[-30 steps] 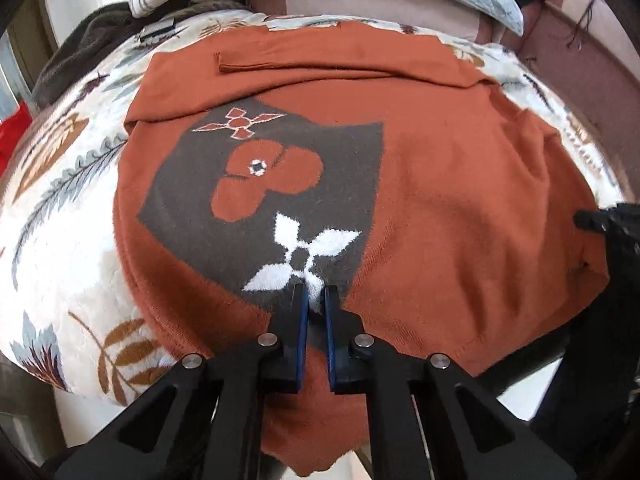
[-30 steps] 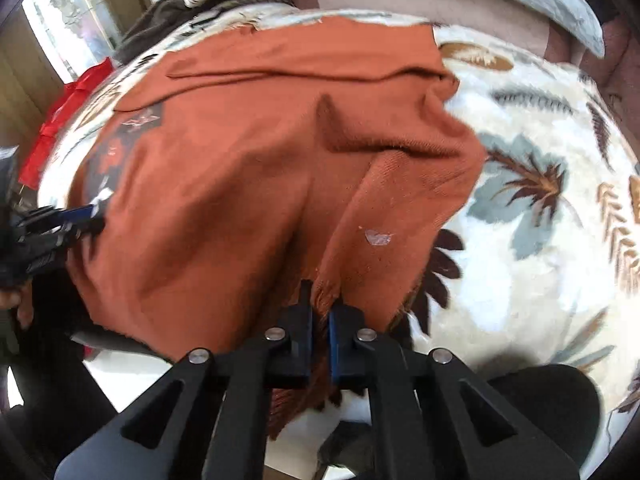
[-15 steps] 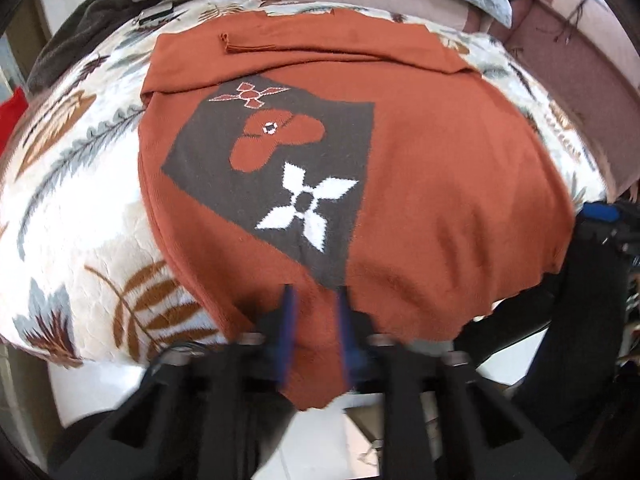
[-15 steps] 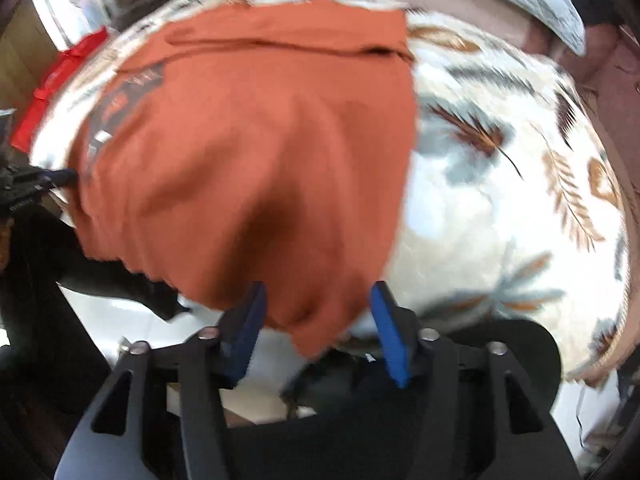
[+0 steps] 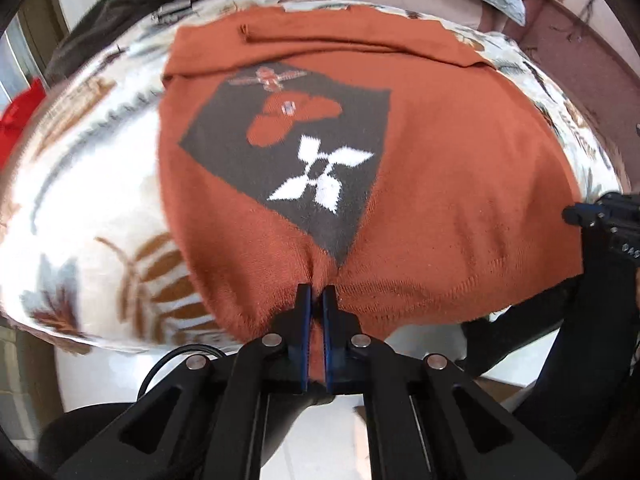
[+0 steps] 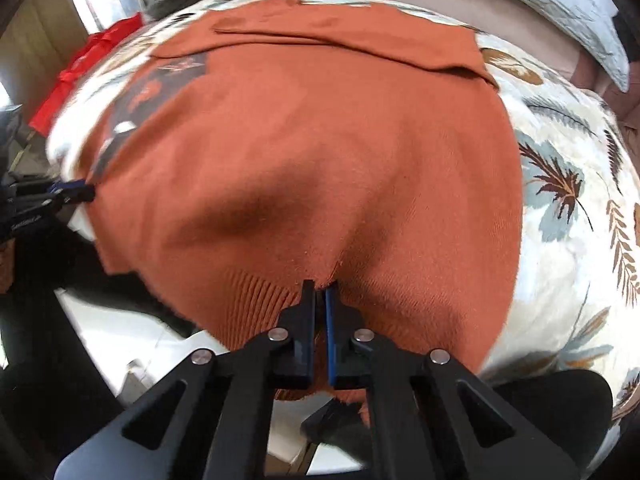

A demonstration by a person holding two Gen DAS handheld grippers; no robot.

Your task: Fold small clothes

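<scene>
At the near edge of the leaf-print bed [image 5: 100, 184], you have the sweater's hem pinched in both grippers.
The orange sweater [image 5: 440, 168] lies flat, its top part already folded down toward the far edge. Your left gripper [image 5: 316, 294] and right gripper [image 6: 320, 286] have just closed, knit bunched between the jaws of each. The bottom fold looks next: lift both corners evenly and carry the hem toward the far edge. No containers show.

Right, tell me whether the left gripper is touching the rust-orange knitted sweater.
Touching: the left wrist view shows the left gripper shut on the sweater's hem, fabric puckered between its pads.
</scene>
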